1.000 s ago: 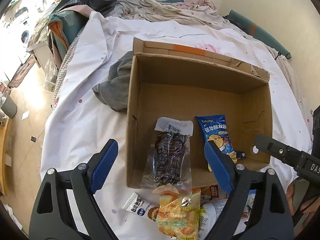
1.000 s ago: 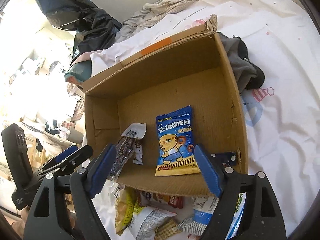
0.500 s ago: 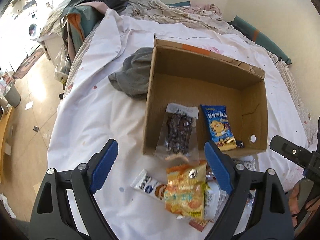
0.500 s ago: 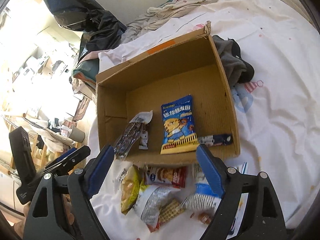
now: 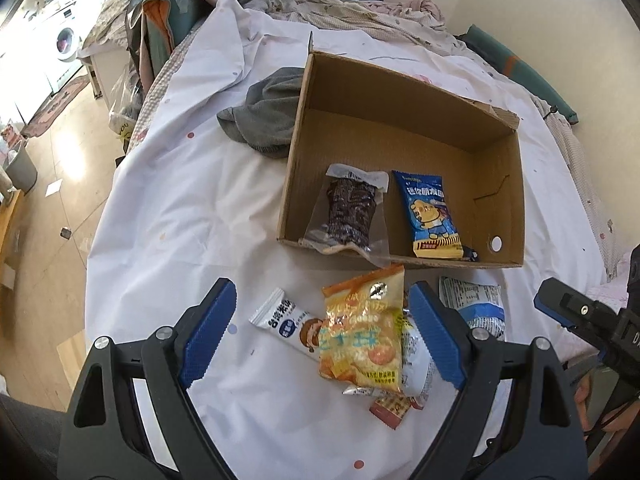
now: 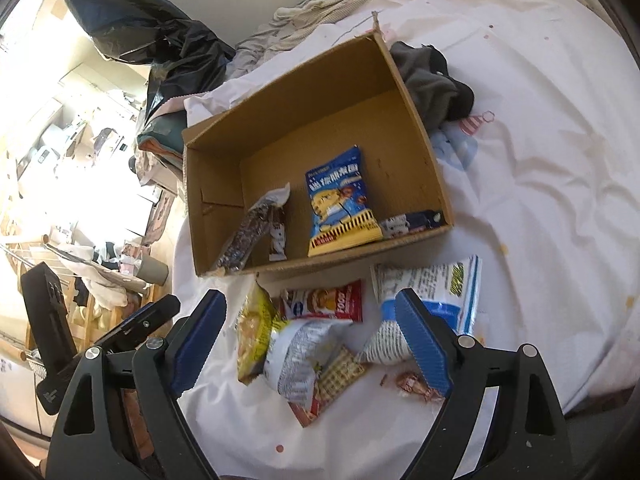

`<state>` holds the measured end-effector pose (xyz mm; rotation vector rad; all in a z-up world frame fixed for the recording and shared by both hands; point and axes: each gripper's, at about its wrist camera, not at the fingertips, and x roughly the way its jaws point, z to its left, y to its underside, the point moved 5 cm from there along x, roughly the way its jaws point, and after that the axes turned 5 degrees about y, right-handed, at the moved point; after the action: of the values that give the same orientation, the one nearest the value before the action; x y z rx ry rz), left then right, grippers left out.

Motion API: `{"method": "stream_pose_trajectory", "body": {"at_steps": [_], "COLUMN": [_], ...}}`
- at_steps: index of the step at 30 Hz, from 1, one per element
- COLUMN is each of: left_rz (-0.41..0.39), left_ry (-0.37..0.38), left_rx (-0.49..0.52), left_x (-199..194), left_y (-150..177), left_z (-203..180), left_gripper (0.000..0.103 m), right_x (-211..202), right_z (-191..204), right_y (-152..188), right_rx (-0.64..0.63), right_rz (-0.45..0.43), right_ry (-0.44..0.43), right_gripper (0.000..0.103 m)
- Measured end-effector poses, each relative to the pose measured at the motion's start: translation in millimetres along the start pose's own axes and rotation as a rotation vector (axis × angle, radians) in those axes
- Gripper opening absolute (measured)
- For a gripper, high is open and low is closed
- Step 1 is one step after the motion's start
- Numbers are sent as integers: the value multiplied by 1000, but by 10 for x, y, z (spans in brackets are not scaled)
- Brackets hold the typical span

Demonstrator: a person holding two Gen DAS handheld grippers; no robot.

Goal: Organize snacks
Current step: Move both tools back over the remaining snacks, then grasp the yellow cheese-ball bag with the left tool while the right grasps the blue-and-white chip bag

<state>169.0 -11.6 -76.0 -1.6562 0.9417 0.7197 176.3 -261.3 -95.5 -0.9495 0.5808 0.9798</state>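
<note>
An open cardboard box lies on a white sheet. Inside it are a blue snack bag, a clear pack of dark snacks and a small dark packet. In front of the box is a pile of loose snacks: an orange-yellow bag, a white bar, a red packet, a silver bag and a white-blue bag. My left gripper is open and empty above the pile. My right gripper is open and empty above it too.
A grey cloth lies beside the box. Rumpled bedding and a black bag lie behind it. The bed edge drops to the floor on the left.
Both grippers have pulled back from the box and risen. The snack pile in front of the box now fills the space between the fingers. Both stayed open.
</note>
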Motion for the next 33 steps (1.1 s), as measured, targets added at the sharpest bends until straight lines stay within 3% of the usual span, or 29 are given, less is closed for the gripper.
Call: {"method": "stream_pose_trajectory", "body": {"at_steps": [11,16,26,30,33], "left_rz": [27,-25,272,292,312], "left_ry": [-8,-33,91,102,152], "left_rx": [-51,-53,-92,-110,-133], "left_x": [131,117,848,1012,1016], "left_y": [60,21,374,413,440], "left_z": [17,9,-117,-87,-118], "left_gripper": [86,86,86,86,79], "right_x": [-21,0,173,177,181], "right_z": [-275,-413,-462,-454,-489], "right_y": [101,29,-10,-15,-22], "right_rx": [10,90,154,139,155], "right_rz": [16,8,53,51,57], "right_ry": [72,72,50,57,55], "right_gripper": [89,89,89,89,89]}}
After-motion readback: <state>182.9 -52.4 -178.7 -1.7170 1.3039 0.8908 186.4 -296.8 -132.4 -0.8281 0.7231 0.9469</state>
